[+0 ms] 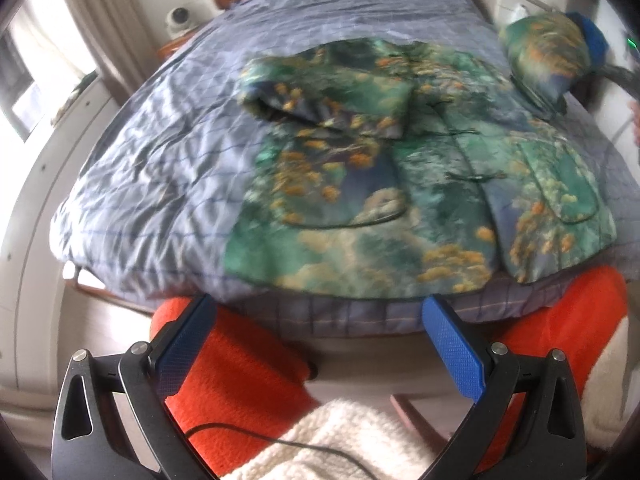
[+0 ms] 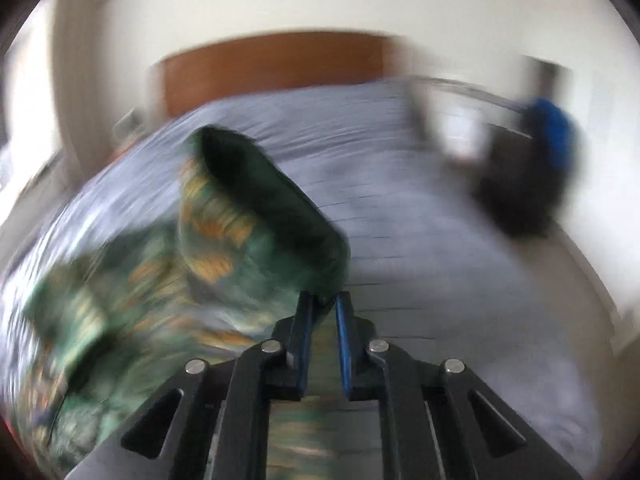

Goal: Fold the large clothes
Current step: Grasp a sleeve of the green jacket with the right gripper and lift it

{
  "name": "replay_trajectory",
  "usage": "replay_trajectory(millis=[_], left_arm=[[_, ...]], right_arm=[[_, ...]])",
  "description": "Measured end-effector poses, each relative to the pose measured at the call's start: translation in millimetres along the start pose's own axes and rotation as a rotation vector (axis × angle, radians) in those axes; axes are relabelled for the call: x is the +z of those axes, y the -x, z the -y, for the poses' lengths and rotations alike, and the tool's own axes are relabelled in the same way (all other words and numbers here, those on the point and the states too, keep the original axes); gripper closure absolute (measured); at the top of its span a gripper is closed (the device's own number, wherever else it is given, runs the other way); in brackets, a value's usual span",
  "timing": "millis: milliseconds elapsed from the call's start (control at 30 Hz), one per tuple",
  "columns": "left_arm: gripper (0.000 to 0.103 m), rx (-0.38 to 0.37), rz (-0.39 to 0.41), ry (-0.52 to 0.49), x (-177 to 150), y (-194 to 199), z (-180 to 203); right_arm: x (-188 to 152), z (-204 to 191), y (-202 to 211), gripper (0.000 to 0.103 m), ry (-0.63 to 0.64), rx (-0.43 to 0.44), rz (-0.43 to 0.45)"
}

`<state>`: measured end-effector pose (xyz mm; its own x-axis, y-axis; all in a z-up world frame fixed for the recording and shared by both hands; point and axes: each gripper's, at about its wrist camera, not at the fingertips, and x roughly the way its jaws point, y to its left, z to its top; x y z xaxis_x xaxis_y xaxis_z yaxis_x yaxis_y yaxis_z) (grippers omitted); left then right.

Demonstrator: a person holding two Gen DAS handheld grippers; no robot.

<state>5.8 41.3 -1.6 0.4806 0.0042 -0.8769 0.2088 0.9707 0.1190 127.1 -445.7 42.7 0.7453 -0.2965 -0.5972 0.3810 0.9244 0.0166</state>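
Observation:
A green padded jacket [image 1: 400,184] with orange and blue print lies front up on the bed, its left sleeve [image 1: 320,100] folded across the chest. My left gripper [image 1: 316,328] is open and empty, below the bed's near edge. My right gripper [image 2: 324,308] is shut on the cuff of the jacket's right sleeve [image 2: 248,216] and holds it lifted above the bed. In the left wrist view that raised sleeve [image 1: 548,56] and the right gripper's blue finger [image 1: 592,36] show at the upper right. The right wrist view is blurred.
The bed has a grey-blue checked quilt [image 1: 168,140] and a wooden headboard [image 2: 272,64]. A nightstand with a white object [image 1: 180,20] stands at the bed's far left. My red-orange trouser legs [image 1: 240,380] and white sweater [image 1: 340,440] are below the left gripper. A dark bag [image 2: 528,176] is at the right.

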Motion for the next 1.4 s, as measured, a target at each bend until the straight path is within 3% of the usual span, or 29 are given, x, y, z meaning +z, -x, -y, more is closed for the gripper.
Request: replay_trajectory(millis=[67,167,267,333,367,433,467,500,633,767,867,933,967,1033,1067,1200,1233,1300,1367,1400], left_arm=[[0.0,-0.023,0.008,-0.039,6.3,-0.4,13.4],[0.0,-0.053,0.024,-0.084,17.3,-1.8,29.3],[0.0,-0.066,0.044,-0.105,32.6,-0.7,37.5],[0.0,-0.078,0.058,-0.103,41.1,2.0,38.8],[0.0,-0.083,0.069,-0.099,45.0,3.9,38.4],[0.0,-0.082,0.082,-0.09,50.6,6.2,35.8],[0.0,-0.08,0.085,-0.086,51.9,6.6,35.1],[0.0,-0.076,0.088,-0.077,52.8,7.6,33.1],[0.0,-0.076,0.072,-0.026,47.6,3.9,22.3],[0.0,-0.069,0.008,0.026,38.9,-12.2,16.6],[0.0,-0.078,-0.017,0.04,34.8,-16.0,18.3],[0.0,-0.071,-0.008,0.028,33.5,-11.5,21.7],[0.0,-0.067,-0.001,0.021,32.6,-9.0,22.9],[0.0,-0.054,0.023,0.001,30.9,-3.3,24.1],[0.0,-0.045,0.029,-0.006,30.3,-3.2,24.4],[0.0,-0.062,0.006,-0.009,33.0,-16.9,25.2],[0.0,-0.076,0.001,-0.011,35.9,-21.9,26.6],[0.0,-0.083,0.013,-0.03,45.4,-30.0,30.7],[0.0,-0.081,0.021,-0.063,59.0,-37.1,32.0],[0.0,-0.08,0.025,-0.076,63.9,-38.7,32.6]], right_arm=[[-4.9,75.2,19.1,0.101,-0.126,-0.113,0.026],[-32.5,169.6,28.7,0.101,-0.288,-0.249,-0.019],[-70.4,212.8,27.9,0.1,-0.361,-0.317,-0.081],[-86.3,219.8,26.8,0.099,-0.379,-0.302,-0.098],[-94.6,218.3,25.9,0.092,-0.392,-0.278,-0.095],[-106.0,218.6,23.5,0.051,-0.435,-0.201,-0.1],[-112.6,219.8,20.1,0.019,-0.492,-0.129,-0.099],[-121.0,222.5,19.7,0.013,-0.561,-0.05,-0.087],[-161.0,245.6,-4.0,0.013,-0.991,0.317,-0.068],[-192.3,236.6,-66.0,0.013,-1.326,0.651,-0.092],[-204.9,217.6,-114.0,0.013,-1.446,0.743,-0.158],[-206.8,218.3,-124.2,0.014,-1.487,0.685,-0.085],[-204.1,221.2,-120.2,0.022,-1.473,0.606,-0.03],[-193.3,233.9,-95.7,0.06,-1.407,0.412,0.093],[-181.8,241.1,-80.0,0.092,-1.336,0.301,0.11],[-137.8,244.1,-34.4,0.094,-1.006,0.056,0.085],[-132.8,240.9,-31.6,0.095,-0.942,0.03,0.074],[-132.2,225.7,-38.1,0.094,-0.772,-0.065,-0.015],[-145.5,214.9,-52.6,0.088,-0.72,-0.091,-0.117],[-151.9,212.4,-54.0,0.075,-0.718,-0.091,-0.152]])
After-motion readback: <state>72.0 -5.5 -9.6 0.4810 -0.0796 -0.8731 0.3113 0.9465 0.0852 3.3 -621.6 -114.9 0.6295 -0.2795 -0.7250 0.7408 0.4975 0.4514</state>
